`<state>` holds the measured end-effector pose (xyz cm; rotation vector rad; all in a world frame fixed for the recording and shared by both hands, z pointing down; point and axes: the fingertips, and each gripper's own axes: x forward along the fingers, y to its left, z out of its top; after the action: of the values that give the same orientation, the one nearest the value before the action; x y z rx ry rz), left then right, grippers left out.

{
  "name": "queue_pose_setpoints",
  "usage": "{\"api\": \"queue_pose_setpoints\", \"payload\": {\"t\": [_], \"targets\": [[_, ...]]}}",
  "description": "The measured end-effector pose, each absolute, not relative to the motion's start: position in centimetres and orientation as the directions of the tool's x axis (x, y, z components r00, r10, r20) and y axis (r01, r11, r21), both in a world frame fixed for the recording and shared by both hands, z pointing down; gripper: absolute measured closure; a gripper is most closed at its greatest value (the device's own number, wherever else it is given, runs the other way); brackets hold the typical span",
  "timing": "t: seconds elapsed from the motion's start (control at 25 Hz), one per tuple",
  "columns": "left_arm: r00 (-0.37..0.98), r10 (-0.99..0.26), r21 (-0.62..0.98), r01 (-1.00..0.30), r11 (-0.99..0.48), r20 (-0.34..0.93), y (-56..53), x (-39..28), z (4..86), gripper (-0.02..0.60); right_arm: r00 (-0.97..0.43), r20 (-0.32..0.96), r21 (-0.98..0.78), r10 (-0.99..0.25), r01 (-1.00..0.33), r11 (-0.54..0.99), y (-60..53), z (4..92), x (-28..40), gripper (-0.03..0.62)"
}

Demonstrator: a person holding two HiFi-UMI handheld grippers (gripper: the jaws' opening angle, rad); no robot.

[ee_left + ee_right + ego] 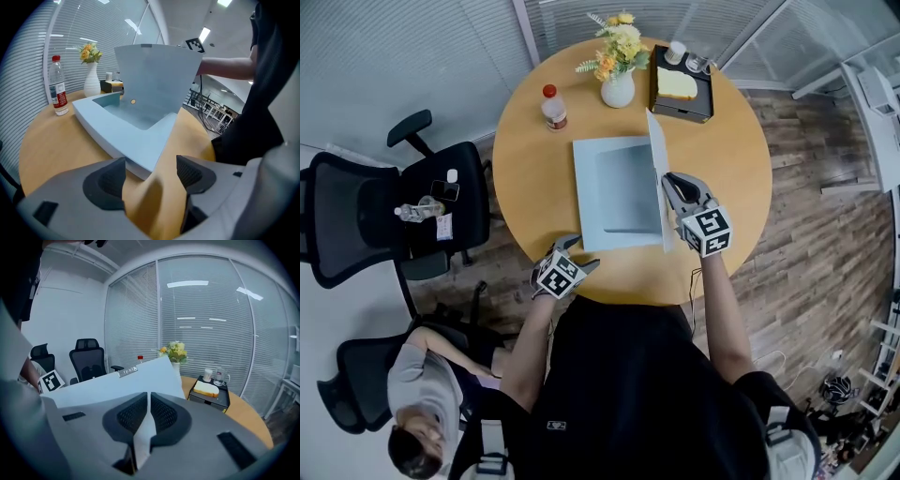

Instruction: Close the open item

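A pale blue flat box point(617, 192) lies open on the round wooden table point(534, 187). Its lid point(659, 178) stands upright along the box's right side. My right gripper point(673, 192) is shut on the lid's free edge; in the right gripper view the lid point(117, 383) runs thin between the pads point(161, 413). My left gripper point(570, 251) is open at the table's near edge, just short of the box's near left corner point(136, 136), with only bare tabletop between its fingers point(105, 180).
A flower vase point(618, 86), a red-capped bottle point(553, 107) and a black tray point(682, 94) with a yellow block and glasses stand at the far side of the table. Black office chairs point(384, 211) and a seated person point(422, 403) are at the left.
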<state>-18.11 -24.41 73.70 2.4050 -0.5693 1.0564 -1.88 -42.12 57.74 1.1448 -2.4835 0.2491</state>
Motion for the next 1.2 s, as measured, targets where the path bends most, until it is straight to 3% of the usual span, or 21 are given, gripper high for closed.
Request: {"api": "queue_pose_setpoints", "payload": {"t": [1.2], "targets": [[0.644, -0.169, 0.267, -0.522, -0.81, 0.746, -24.2, -16.8, 74.1, 0.252, -0.673, 0.555, -0.084, -0.489, -0.63, 0.772, -40.8, 66.9, -9.9, 0.574]]}}
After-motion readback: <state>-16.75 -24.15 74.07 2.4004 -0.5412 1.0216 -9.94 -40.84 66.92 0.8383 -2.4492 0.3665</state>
